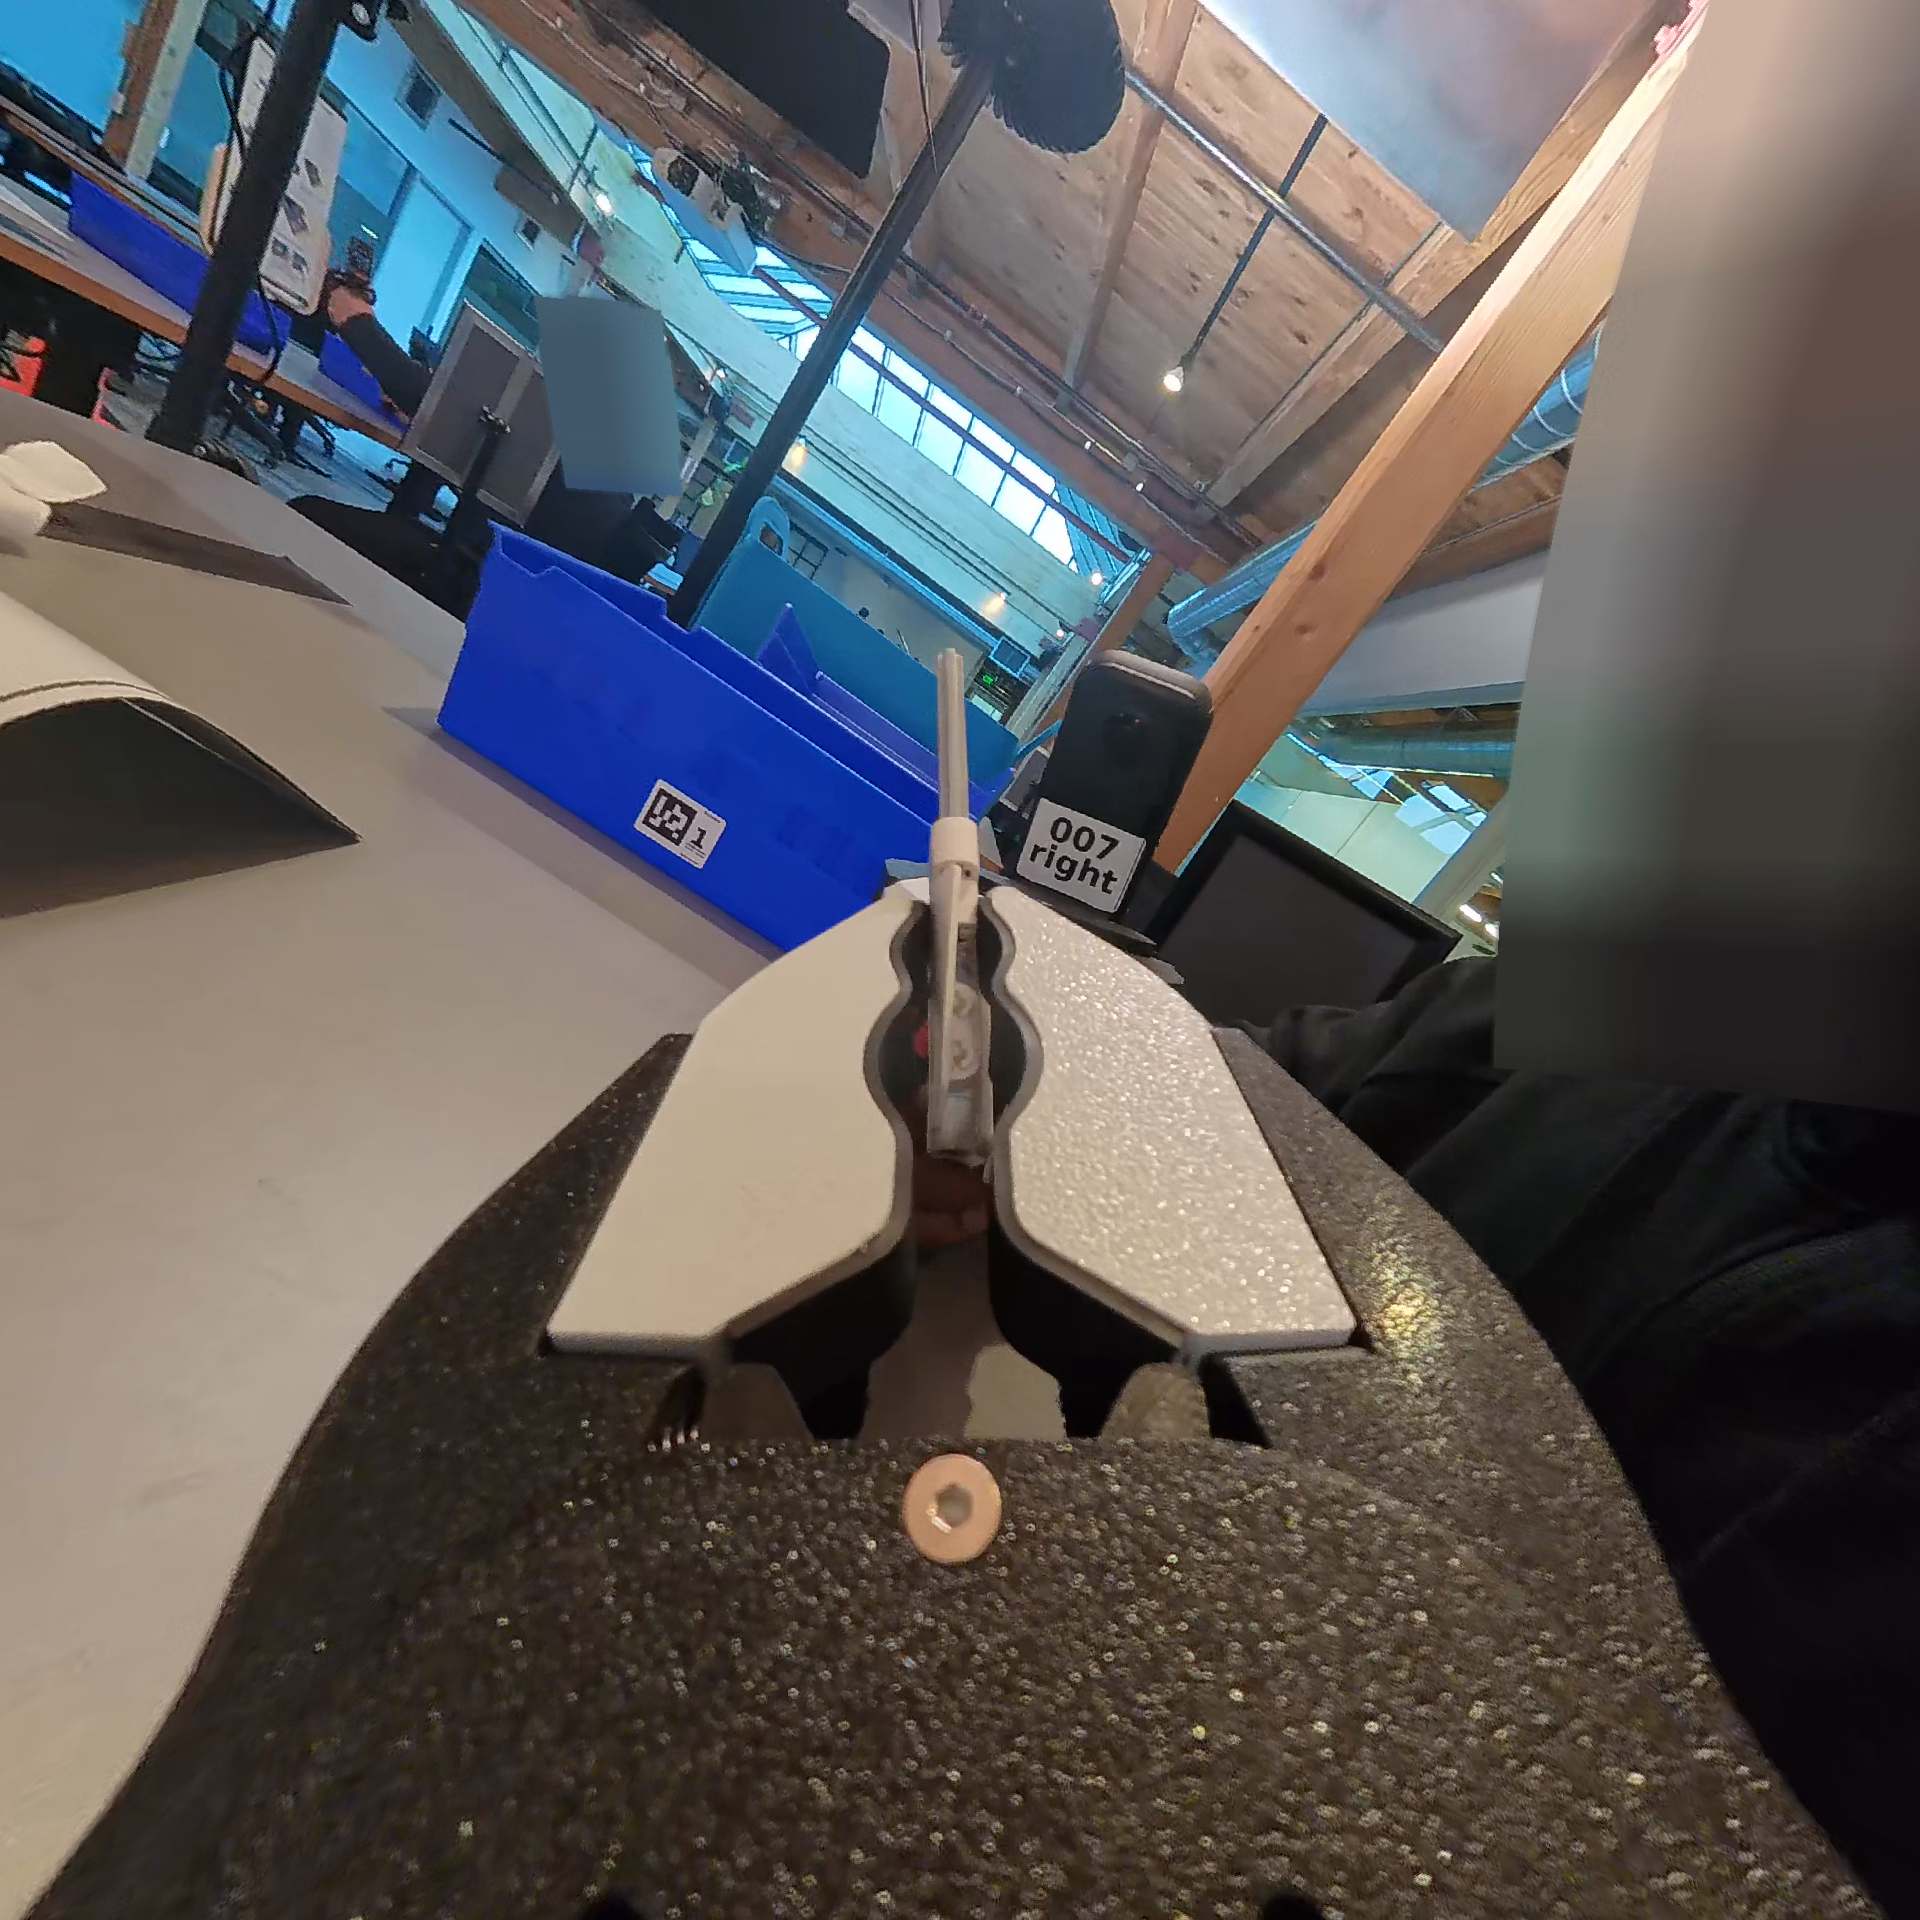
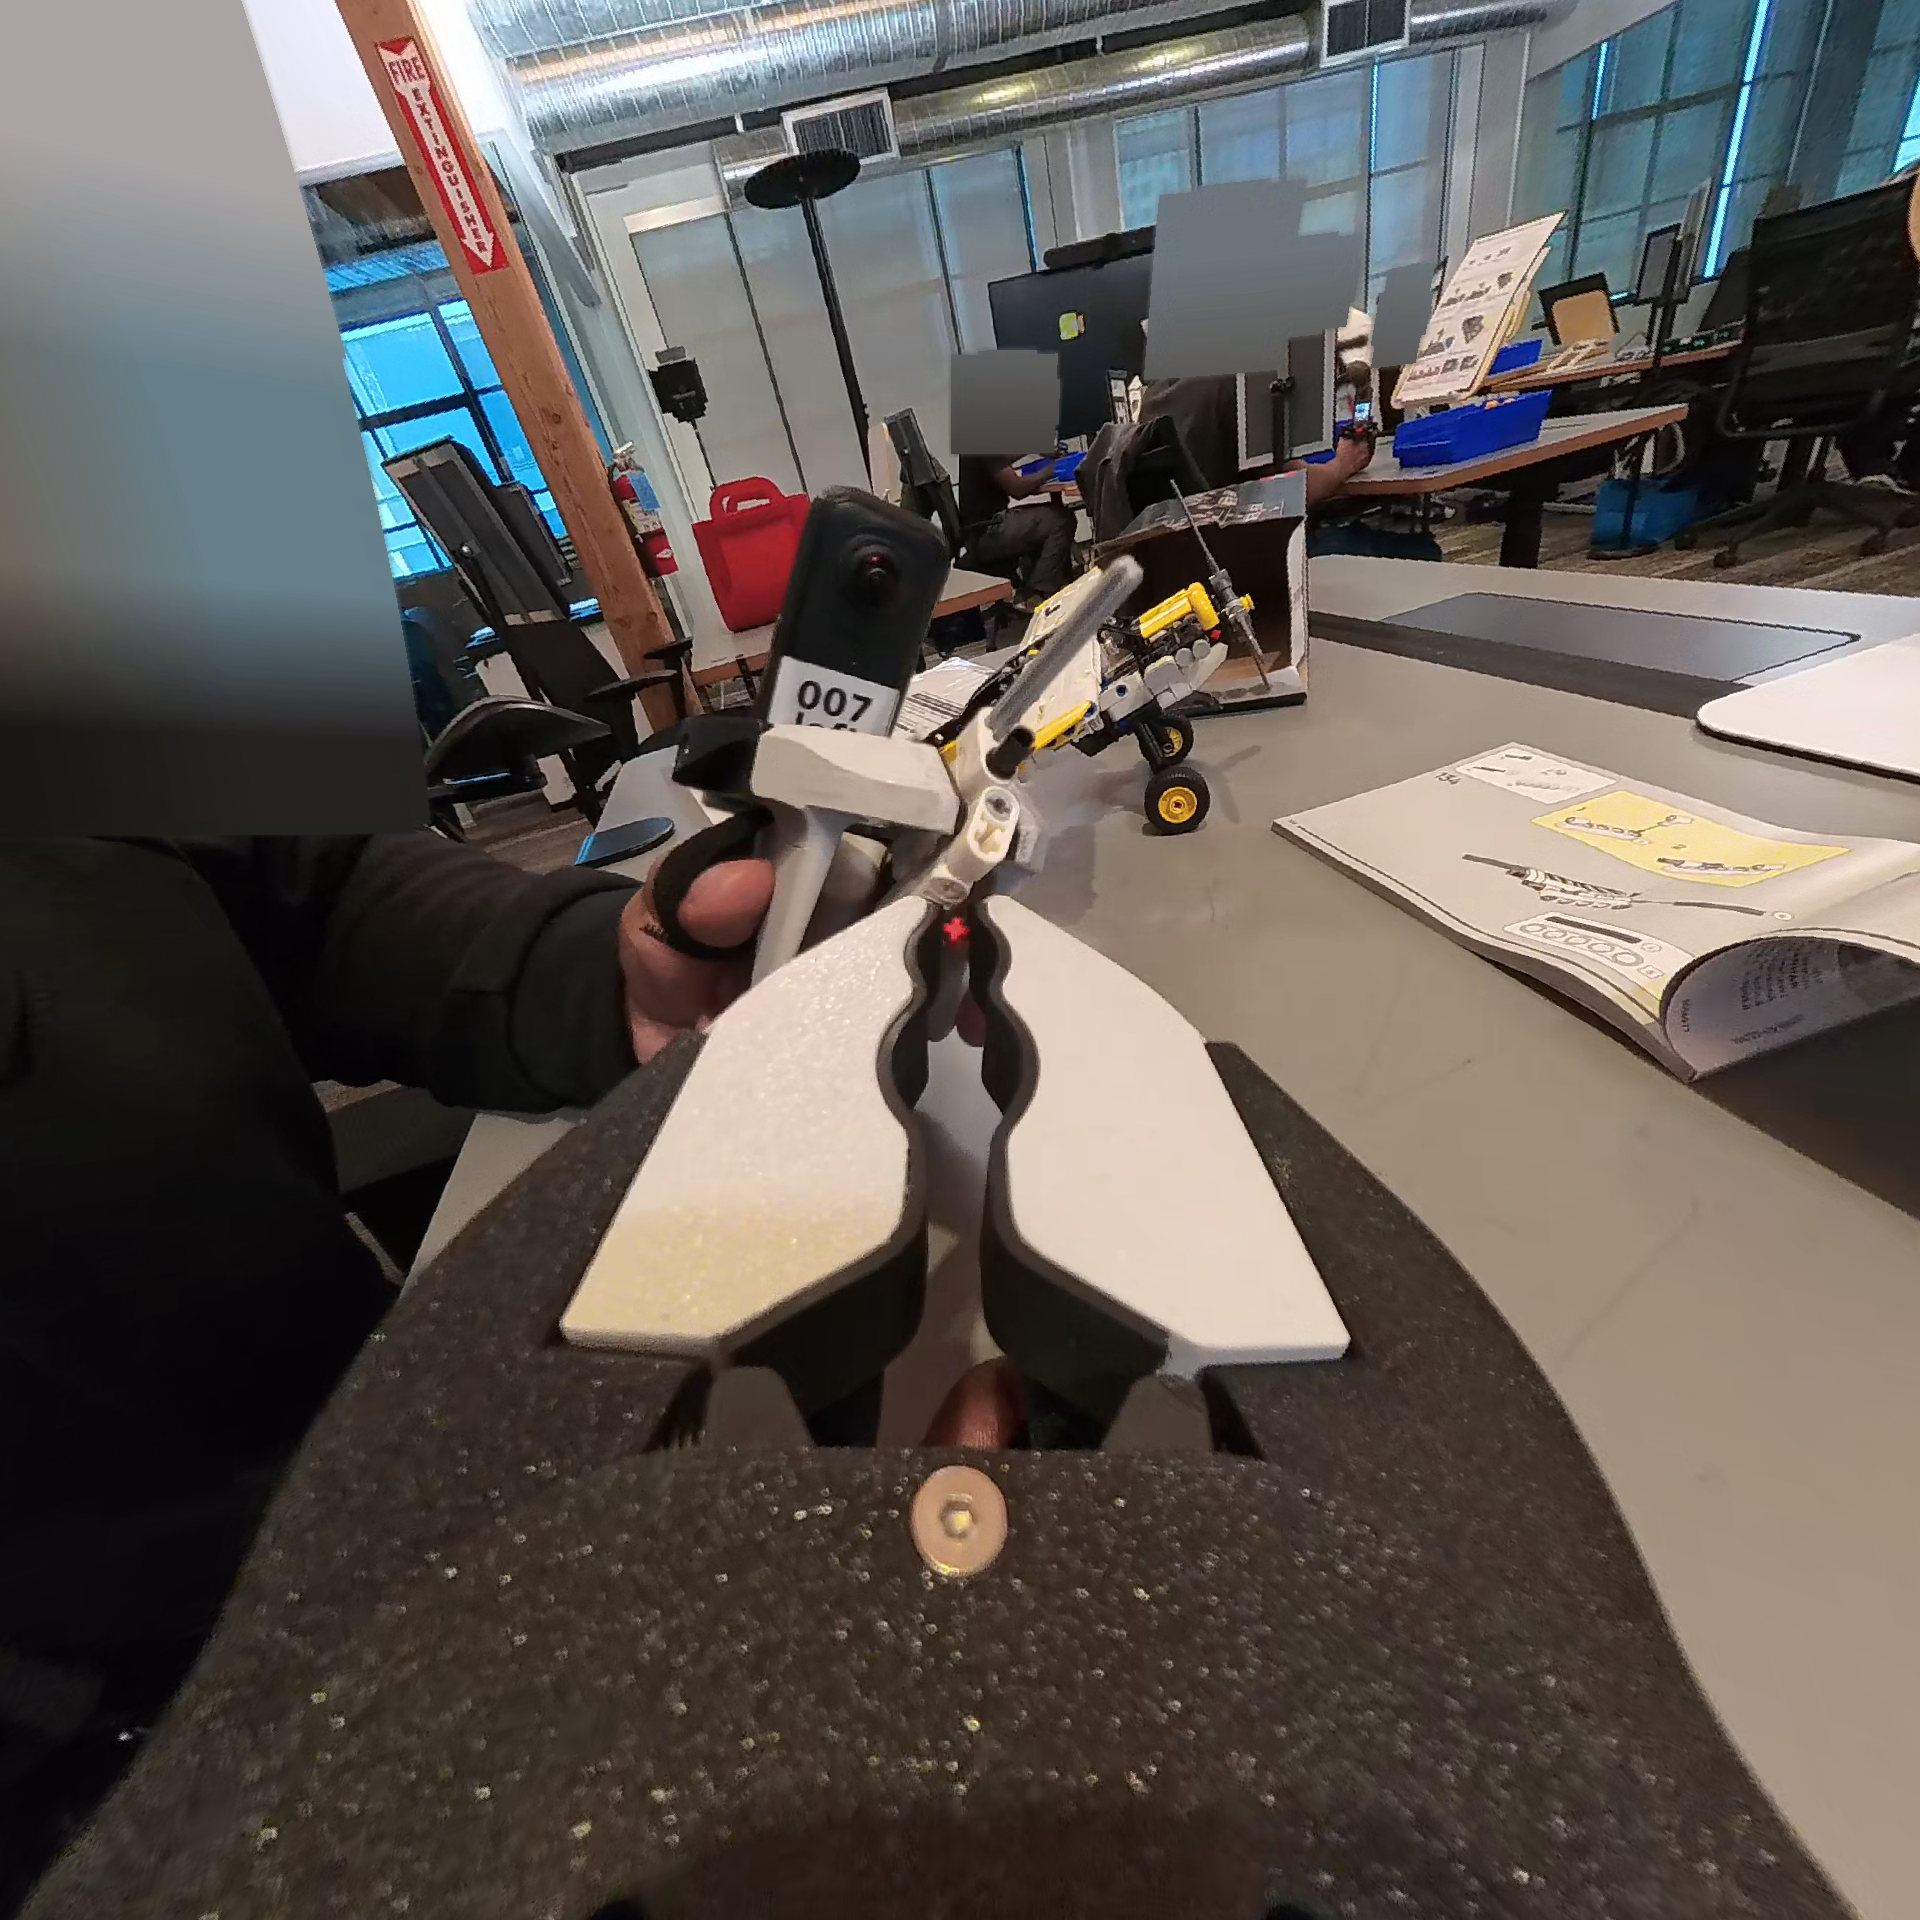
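– What do the left tongs [image 1: 951, 914] have?
– They're clenched on a white toy beam [image 1: 951, 997], pads pressing both its flat sides. A grey axle [image 1: 951, 727] sticks out of its far end.

– And the right tongs [image 2: 954, 920]?
– Clenched at the beam's other end, and a small red pin [image 2: 951, 932] sits right between the tips. So the beam hangs in the air between the 2 tools, above the near edge of the worktop [image 2: 1351, 997]. A hand [image 2: 675, 935] in a dark sleeve grips the left tool's handle.

– What's on the worktop?
– It's grey and matte. An open instruction booklet [image 2: 1610, 883] lies to the right, a yellow-and-white brick vehicle [image 2: 1132, 665] stands farther back, and a blue bin [image 1: 623, 707] sits on the other side.

– The room?
– An open office with a wooden post [image 2: 499, 312], silver ducts, big windows, chairs and desks with people seated well apart.
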Demonstrator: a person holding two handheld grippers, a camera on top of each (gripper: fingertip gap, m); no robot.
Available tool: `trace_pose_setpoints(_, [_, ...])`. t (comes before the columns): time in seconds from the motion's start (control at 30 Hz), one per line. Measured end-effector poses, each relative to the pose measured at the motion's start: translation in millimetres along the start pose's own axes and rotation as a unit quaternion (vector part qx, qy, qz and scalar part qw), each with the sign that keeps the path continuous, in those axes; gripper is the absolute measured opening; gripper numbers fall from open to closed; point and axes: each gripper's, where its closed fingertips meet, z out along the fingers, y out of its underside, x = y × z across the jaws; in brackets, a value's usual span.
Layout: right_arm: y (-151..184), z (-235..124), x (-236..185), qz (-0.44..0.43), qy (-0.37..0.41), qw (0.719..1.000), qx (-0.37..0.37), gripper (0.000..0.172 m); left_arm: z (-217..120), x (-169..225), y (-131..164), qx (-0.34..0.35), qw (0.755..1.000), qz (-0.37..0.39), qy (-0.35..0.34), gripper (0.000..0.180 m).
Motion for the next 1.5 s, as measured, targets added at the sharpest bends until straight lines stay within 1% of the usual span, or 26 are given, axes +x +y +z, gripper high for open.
trace_pose_setpoints(0.17, [1, 0, -2, -0.003, -0.007, 1.0, -0.006, 0.004, 0, 4, 3, -0.016, 0.999, -0.021, 0.021, 0.007])
trace_pose_setpoints(0.33, [3, 0, -4, -0.008, -0.012, 1.0, -0.01, 0.004, -1, 7, 5, -0.029, 0.999, -0.02, 0.03, 0.007])
trace_pose_setpoints(0.43, [3, 1, -6, -0.009, -0.016, 1.0, -0.01, 0.004, -2, 8, 5, -0.032, 0.999, -0.008, 0.032, 0.007])
trace_pose_setpoints(0.57, [1, -1, -4, -0.008, -0.015, 1.0, -0.008, 0.004, -4, 7, 3, -0.032, 0.999, 0.04, 0.013, 0.007])
trace_pose_setpoints(0.67, [-4, -7, 0, -0.001, -0.02, 1.0, 0.005, 0.004, -9, 5, 2, -0.037, 0.997, 0.062, 0.009, 0.007])
trace_pose_setpoints(0.77, [-12, -13, -3, 0.028, -0.058, 0.998, 0.029, 0.004, -9, 7, 8, -0.058, 0.996, 0.067, 0.02, 0.007])
trace_pose_setpoints(0.87, [-12, -14, -8, 0.045, -0.088, 0.995, 0.034, 0.004, -7, 12, 13, -0.075, 0.993, 0.081, 0.03, 0.007])
trace_pose_setpoints(1.0, [-13, -14, -9, 0.061, -0.101, 0.992, 0.04, 0.004, -9, 14, 14, -0.081, 0.993, 0.083, 0.037, 0.007])
trace_pose_setpoints(1.13, [-21, -17, -13, 0.075, -0.123, 0.988, 0.062, 0.004, -8, 15, 16, -0.084, 0.992, 0.083, 0.039, 0.007])
trace_pose_setpoints(1.5, [-15, -15, -16, 0.078, -0.128, 0.988, 0.045, 0.004, -7, 18, 17, -0.081, 0.992, 0.08, 0.048, 0.007])
